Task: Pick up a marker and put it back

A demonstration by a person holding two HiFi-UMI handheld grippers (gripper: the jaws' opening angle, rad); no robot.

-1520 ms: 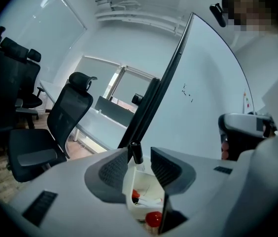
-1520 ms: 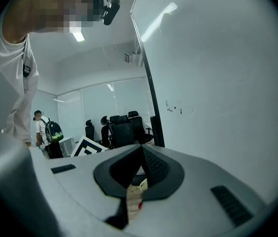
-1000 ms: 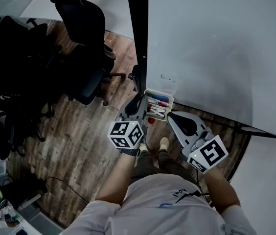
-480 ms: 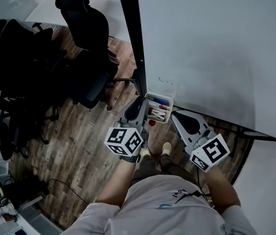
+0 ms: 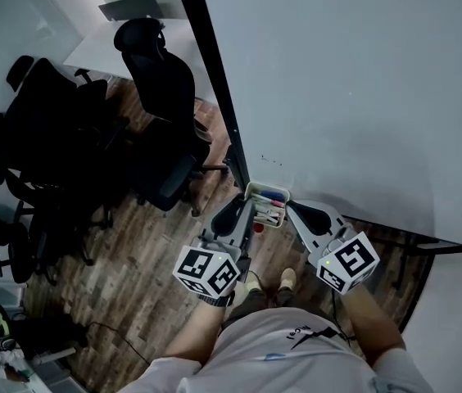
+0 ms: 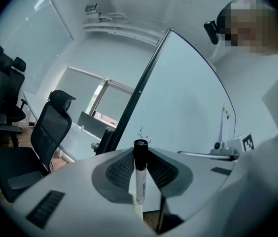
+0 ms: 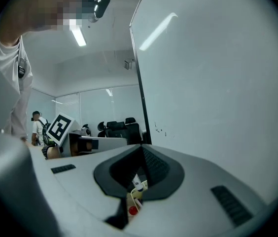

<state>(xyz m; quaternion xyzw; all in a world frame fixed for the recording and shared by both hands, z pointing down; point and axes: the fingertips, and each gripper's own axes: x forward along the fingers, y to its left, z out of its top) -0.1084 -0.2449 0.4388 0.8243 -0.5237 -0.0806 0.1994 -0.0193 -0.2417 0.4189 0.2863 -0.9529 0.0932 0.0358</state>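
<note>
The marker [image 6: 139, 181] is light, stiff and smooth, so hold its middle. It stands upright, pinched between the left gripper's [image 6: 140, 157] 2 jaws, just beside the marker tray [image 5: 251, 188]. The right gripper [image 7: 140, 168] is closed and empty.

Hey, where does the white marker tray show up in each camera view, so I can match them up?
Head view: marker tray just below centre, at the foot of the whiteboard.
Left gripper view: not visible in it.
Right gripper view: low centre, small, with marker ends showing in it.
Shared landmark: the whiteboard's black frame edge, seen in all three views.
</note>
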